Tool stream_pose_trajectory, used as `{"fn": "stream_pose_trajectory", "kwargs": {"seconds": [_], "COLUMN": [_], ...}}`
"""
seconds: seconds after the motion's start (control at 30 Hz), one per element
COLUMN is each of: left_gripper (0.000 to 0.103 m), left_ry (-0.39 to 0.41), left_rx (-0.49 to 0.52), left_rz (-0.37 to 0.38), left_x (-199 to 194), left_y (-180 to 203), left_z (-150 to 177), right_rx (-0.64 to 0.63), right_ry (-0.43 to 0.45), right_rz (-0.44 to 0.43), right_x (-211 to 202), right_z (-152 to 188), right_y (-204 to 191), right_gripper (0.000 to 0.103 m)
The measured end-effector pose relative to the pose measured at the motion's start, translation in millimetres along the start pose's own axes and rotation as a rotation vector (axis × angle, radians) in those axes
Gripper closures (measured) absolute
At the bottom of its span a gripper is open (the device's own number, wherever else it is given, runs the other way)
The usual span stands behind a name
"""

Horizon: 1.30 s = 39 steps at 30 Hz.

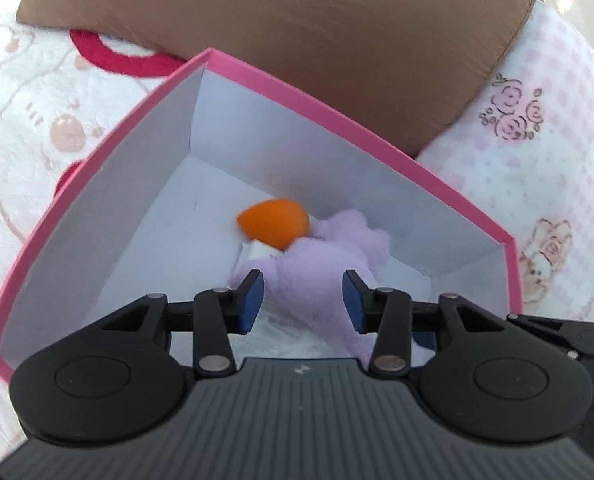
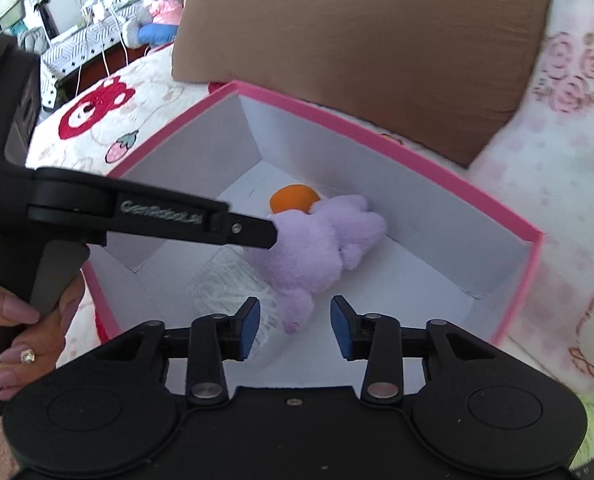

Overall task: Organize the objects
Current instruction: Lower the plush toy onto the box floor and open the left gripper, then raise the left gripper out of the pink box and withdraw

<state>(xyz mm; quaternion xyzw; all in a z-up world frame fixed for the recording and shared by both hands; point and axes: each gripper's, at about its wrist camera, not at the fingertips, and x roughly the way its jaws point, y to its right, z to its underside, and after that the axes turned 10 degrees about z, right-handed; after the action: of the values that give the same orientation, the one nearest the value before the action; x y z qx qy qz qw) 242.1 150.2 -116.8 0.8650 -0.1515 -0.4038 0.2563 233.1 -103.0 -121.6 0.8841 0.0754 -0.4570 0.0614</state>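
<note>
Holding both tools over the pink box [image 1: 361, 120], I keep my left tool [image 1: 303, 300] released, its blue pads spread above the purple plush toy [image 1: 321, 264]. My right tool [image 2: 295, 326] is released too, grasping nothing. Inside the box, the plush lies against the far wall, touching an orange egg-shaped sponge [image 1: 275, 220]; a clear plastic item [image 2: 233, 284] sits just beside it. Behind the box rests a brown pillow [image 2: 361, 40] on the bed.
</note>
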Motion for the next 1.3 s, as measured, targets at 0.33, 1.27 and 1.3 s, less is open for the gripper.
{"fn": "stream_pose_trajectory", "kwargs": {"seconds": [0.33,1.27,1.3], "left_gripper": [0.063,0.069,0.069], "left_ry": [-0.050,-0.060,-0.057], "left_rx": [0.063,0.034,0.042], "left_rz": [0.013,0.052,0.037], "left_x": [21,-5,-11], "left_y": [11,38,40], "left_z": [0,30,30], "right_rx": [0.047,0.063,0.066], "right_ry": [-0.031,0.066,0.068], "right_rz": [-0.004,0.045,0.041], "right_x": [23,-54,-57], "right_z": [-10,28,29], "right_y": [4,25,24], "right_gripper": [0.081,0.082,0.082]}}
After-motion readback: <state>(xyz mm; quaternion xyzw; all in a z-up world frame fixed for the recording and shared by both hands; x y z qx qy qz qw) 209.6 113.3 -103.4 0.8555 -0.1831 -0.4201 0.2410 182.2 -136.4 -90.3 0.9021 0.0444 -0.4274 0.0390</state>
